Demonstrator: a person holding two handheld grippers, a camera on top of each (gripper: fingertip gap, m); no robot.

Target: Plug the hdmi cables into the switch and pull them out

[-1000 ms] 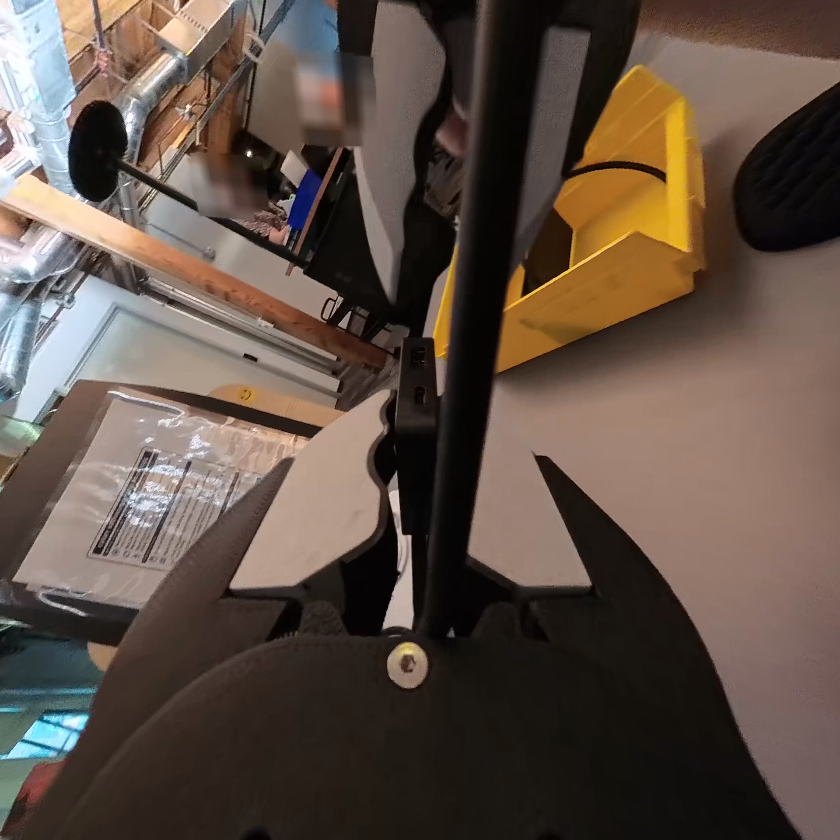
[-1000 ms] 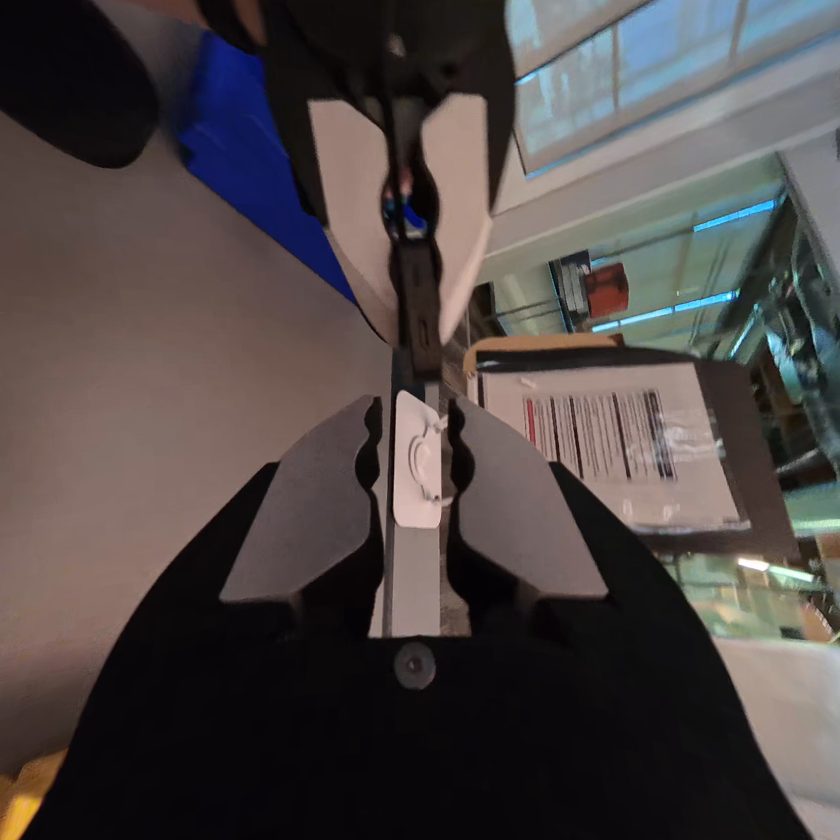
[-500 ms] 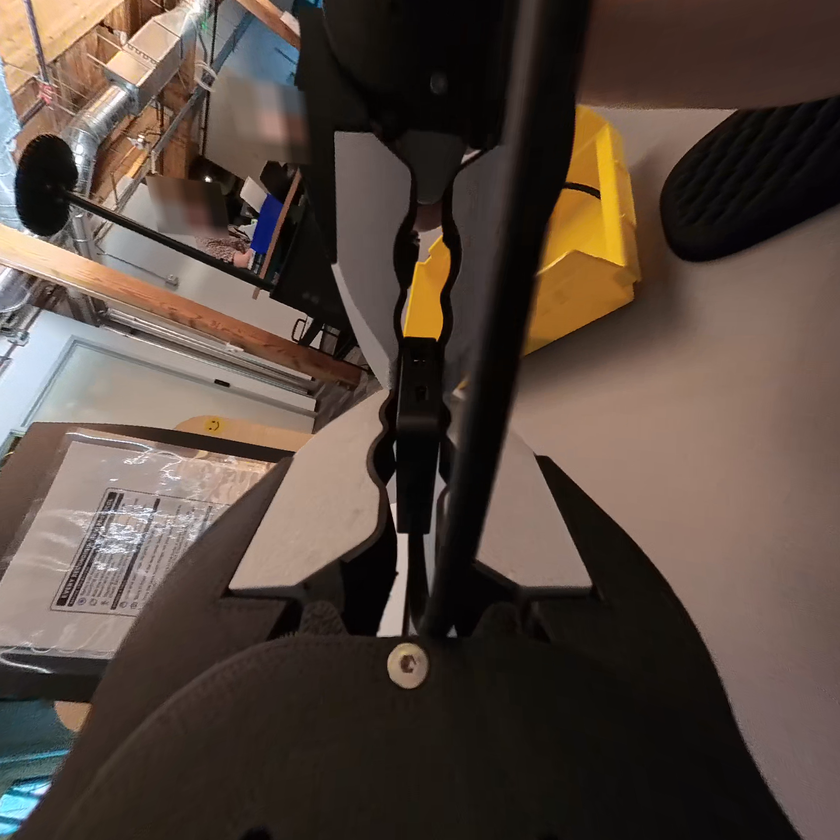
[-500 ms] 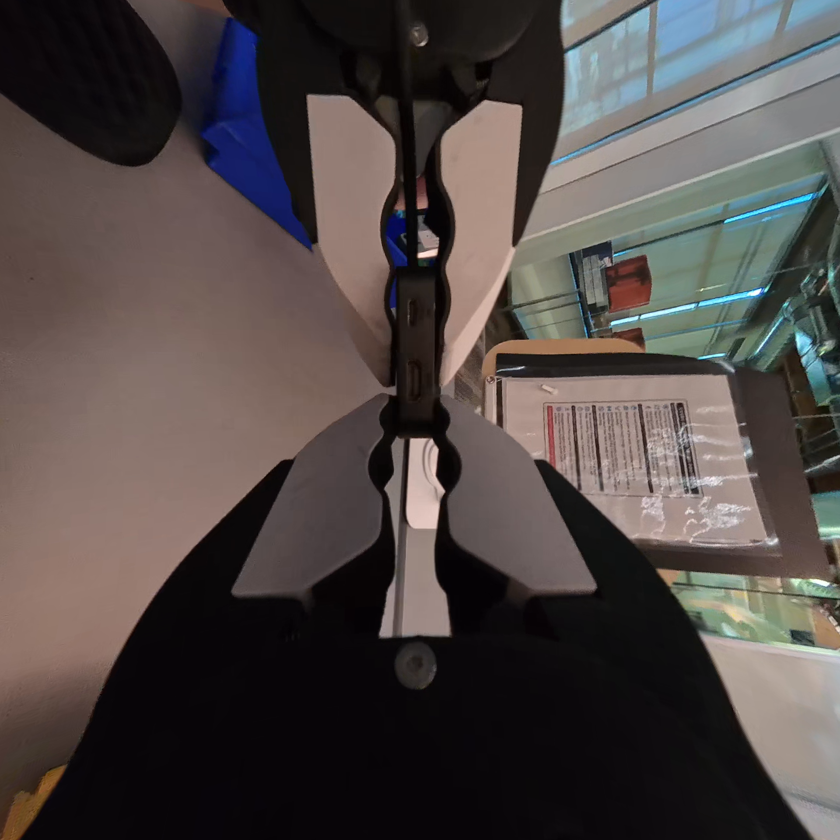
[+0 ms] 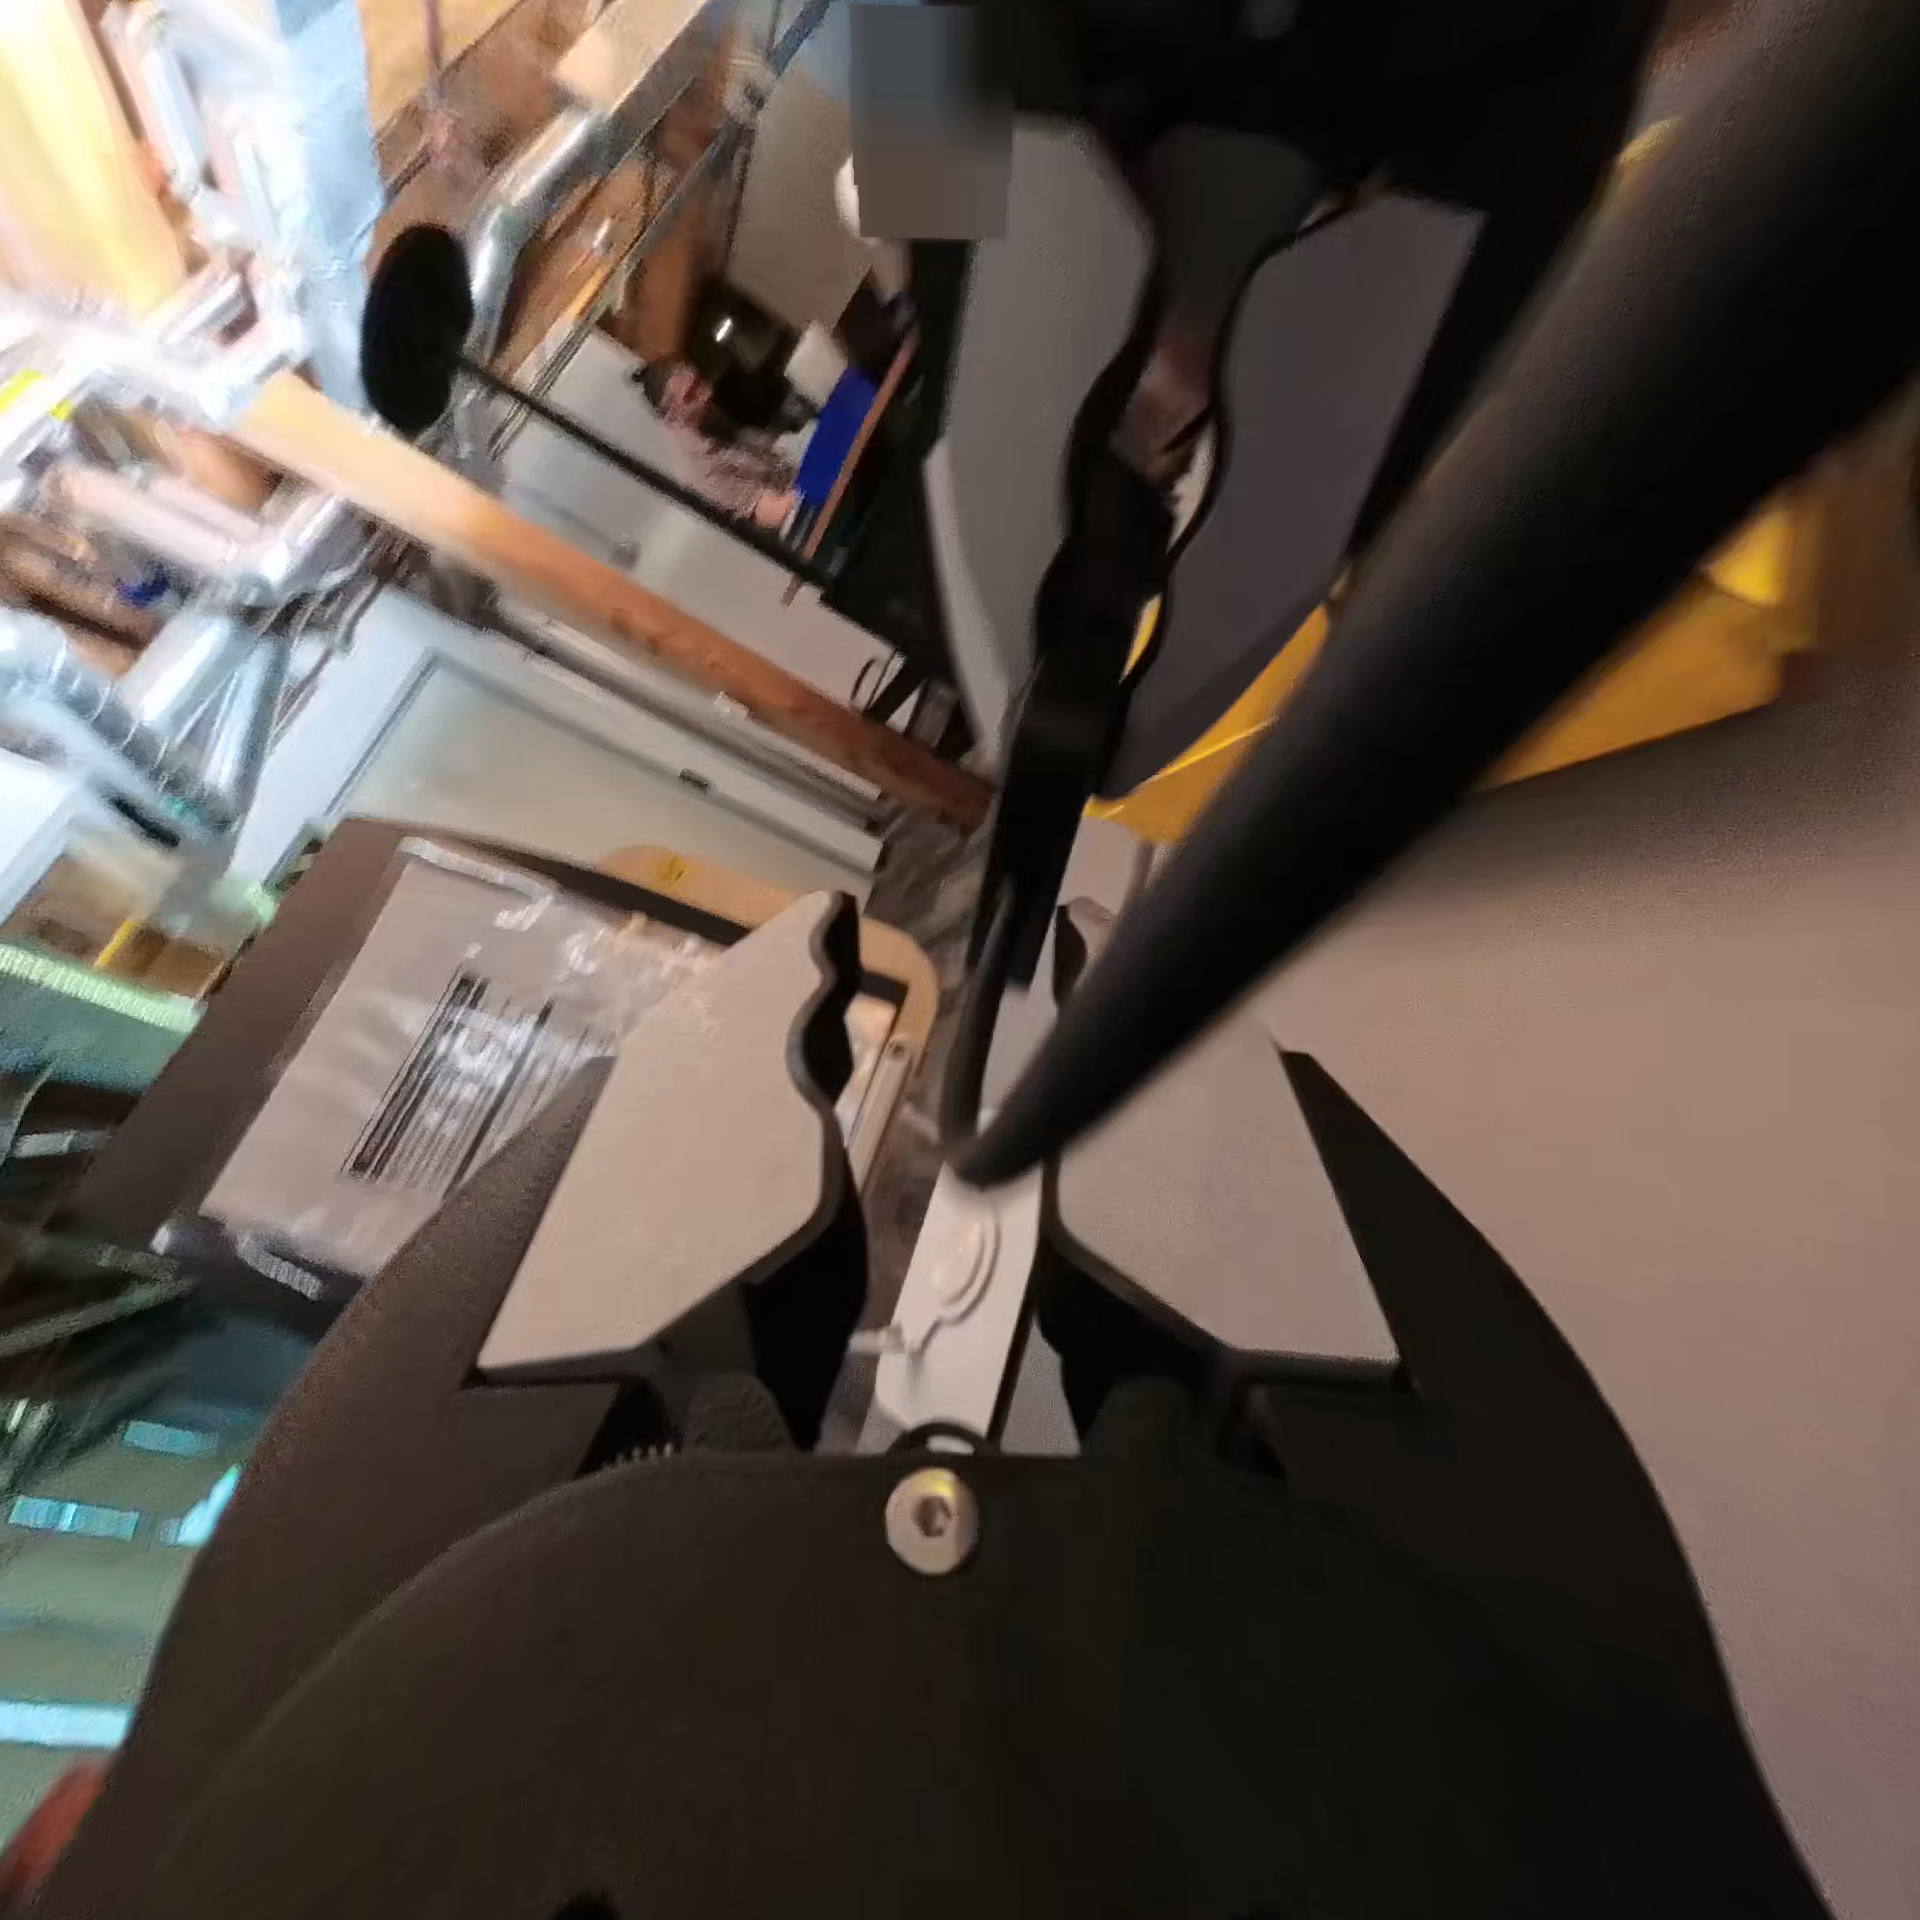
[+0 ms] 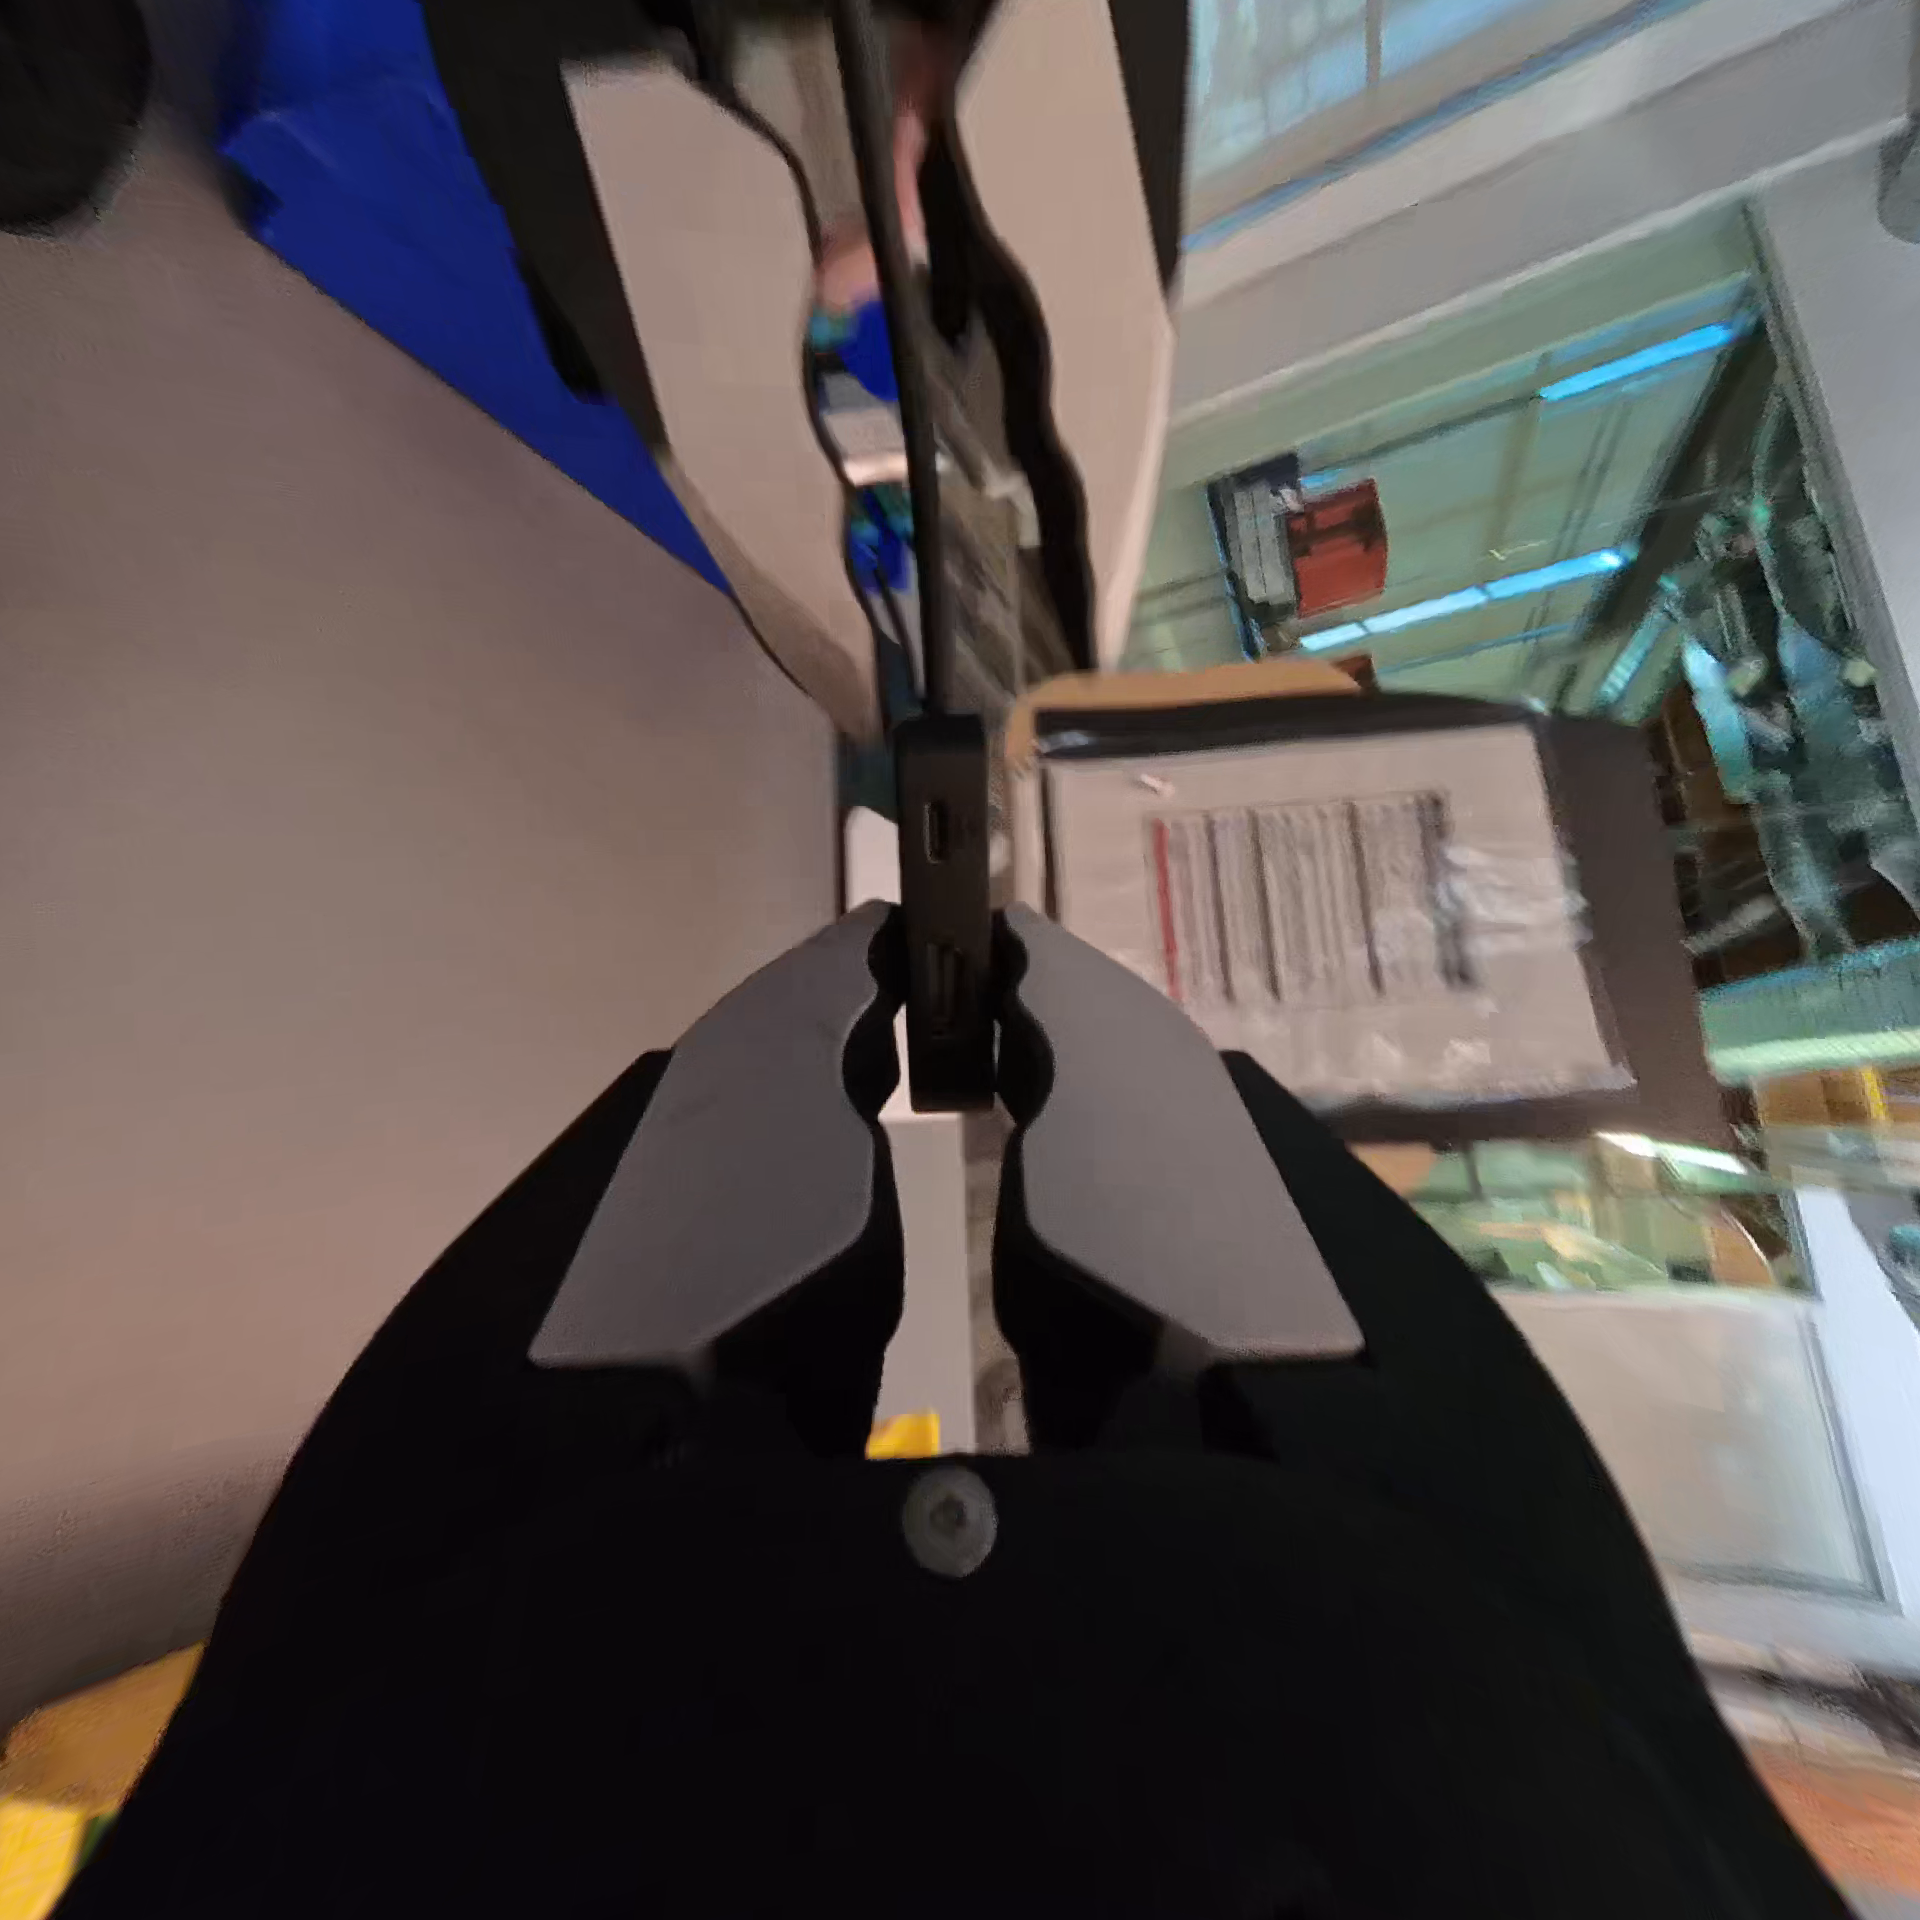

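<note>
The slim black switch (image 6: 943,914) hangs upright off the desk, its black cable (image 6: 902,364) running from its far end.

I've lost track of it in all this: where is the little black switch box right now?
In the right wrist view the switch sits mid-frame, pinched between the right tool fingers, its black cable running up toward the left tool.

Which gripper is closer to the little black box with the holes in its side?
Right. The right gripper is shut on the black switch, pinching its lower end. The left gripper is open and apart from it, facing it from the other end, with the black cable running across it.
</note>
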